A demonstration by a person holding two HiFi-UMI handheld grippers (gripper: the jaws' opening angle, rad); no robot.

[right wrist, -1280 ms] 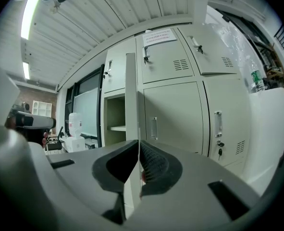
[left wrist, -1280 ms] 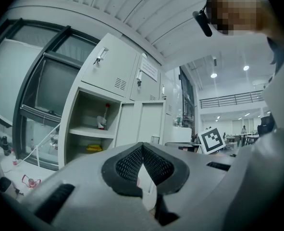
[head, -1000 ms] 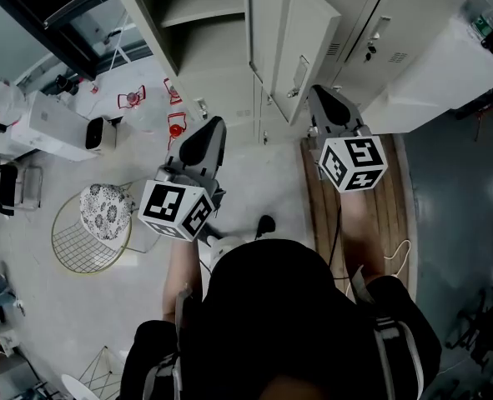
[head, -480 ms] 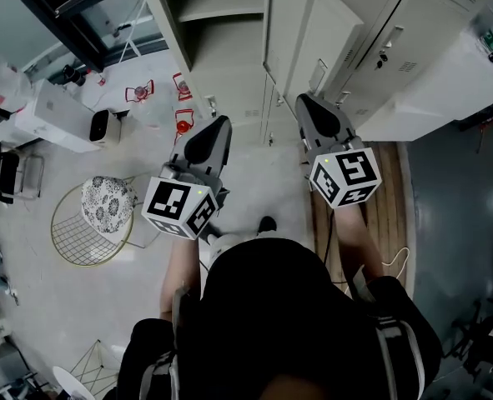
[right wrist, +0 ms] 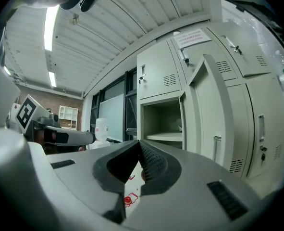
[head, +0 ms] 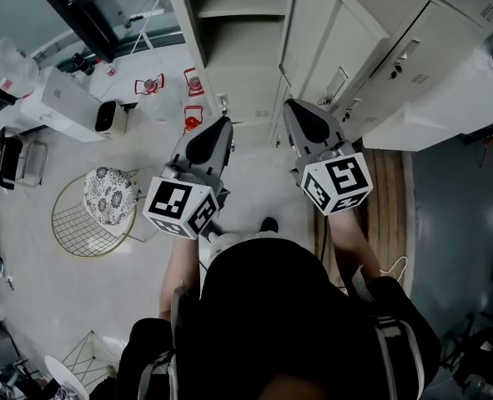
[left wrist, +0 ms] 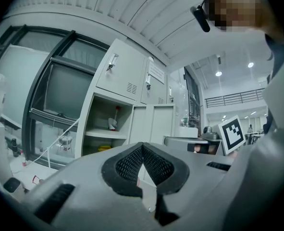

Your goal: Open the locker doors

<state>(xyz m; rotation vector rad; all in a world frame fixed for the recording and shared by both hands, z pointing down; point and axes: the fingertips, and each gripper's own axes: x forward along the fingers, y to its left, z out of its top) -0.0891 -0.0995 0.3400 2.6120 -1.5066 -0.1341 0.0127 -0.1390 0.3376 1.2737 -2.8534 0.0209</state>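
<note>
Round gold wire basket [head: 67, 238] sits on the pale floor [head: 29, 298], left side, with a floral-print cushion [head: 108, 198] over its far right rim. Farther left is a white boxy unit [head: 54, 105], and a small white device with a dark front [head: 108, 117] stands just beside it. Red wire-frame items [head: 193, 82] lie near the dark window frame [head: 104, 2]; their type is unclear. On the right, a wooden plank strip [head: 392, 190] has a white cable [head: 394, 267] looped at its near end. Dark grey floor [head: 459, 223] lies further right. A white wire rack [head: 92, 361] is at near left.

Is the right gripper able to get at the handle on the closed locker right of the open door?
Probably yes: past the open door, nothing blocks the right gripper from that handle; its shut jaws would need opening first.
</note>
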